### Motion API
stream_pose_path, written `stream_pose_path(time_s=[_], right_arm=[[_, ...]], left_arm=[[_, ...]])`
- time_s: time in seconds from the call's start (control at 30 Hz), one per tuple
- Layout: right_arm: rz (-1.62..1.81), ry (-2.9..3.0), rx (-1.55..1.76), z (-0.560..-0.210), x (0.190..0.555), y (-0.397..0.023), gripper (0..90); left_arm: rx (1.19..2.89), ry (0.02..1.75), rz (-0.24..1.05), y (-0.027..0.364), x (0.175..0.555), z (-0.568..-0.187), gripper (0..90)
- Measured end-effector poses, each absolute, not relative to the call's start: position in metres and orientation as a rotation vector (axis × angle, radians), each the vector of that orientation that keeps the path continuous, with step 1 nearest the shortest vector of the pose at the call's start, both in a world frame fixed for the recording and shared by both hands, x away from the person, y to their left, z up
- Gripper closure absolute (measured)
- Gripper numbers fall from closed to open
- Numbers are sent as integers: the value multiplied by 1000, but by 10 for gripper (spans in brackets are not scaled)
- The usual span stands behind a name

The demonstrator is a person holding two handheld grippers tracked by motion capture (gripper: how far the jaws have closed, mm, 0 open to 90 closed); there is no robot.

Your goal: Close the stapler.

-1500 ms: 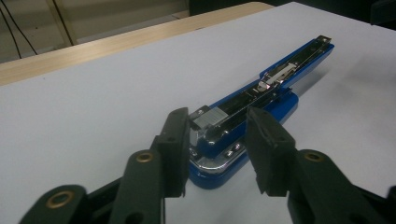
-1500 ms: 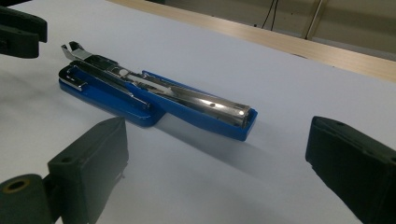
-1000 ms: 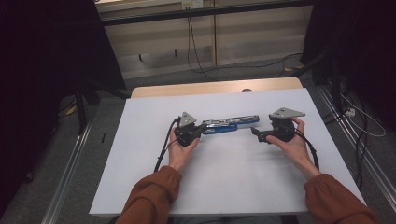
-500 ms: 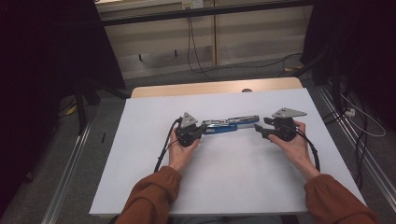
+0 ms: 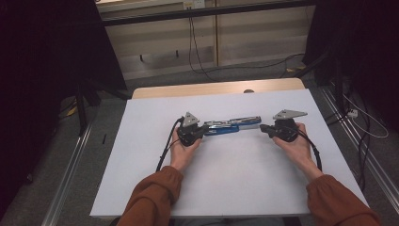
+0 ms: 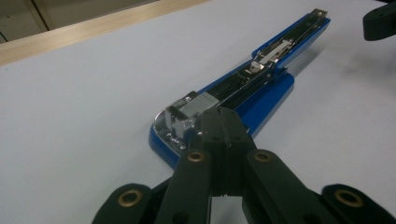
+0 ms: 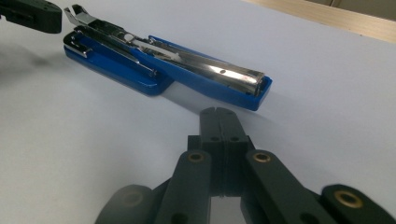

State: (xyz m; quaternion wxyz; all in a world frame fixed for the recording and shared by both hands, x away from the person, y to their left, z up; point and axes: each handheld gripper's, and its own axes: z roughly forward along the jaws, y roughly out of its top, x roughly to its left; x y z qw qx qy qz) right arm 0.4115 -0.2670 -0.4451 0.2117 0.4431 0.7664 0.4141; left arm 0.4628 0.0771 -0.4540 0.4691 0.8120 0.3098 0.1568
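Both hands lie low flanking the opened blue stapler [image 5: 233, 126], left gripper [image 5: 203, 131] clenched at its end, right gripper [image 5: 262, 128] clenched just clear.

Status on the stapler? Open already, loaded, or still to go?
Done: the blue stapler lies swung open flat on the white table, and a staple strip sits at the front of its magazine. In hand: nothing; the left gripper rests shut by the staple end, and the right gripper is shut just short of the other end. Left, probably: folding it closed.
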Motion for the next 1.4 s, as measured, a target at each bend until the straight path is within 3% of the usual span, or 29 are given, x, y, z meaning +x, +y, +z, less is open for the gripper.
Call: stream_pose_path(time_s=[0.4,1.4], right_arm=[[1121,2129,1233,-448,415,-271,900],[978,2148,1285,-463,441,-266,900]], left_arm=[[2055,746,444,69,462,-459,900],[2054,745,433,71,466,-459,900]])
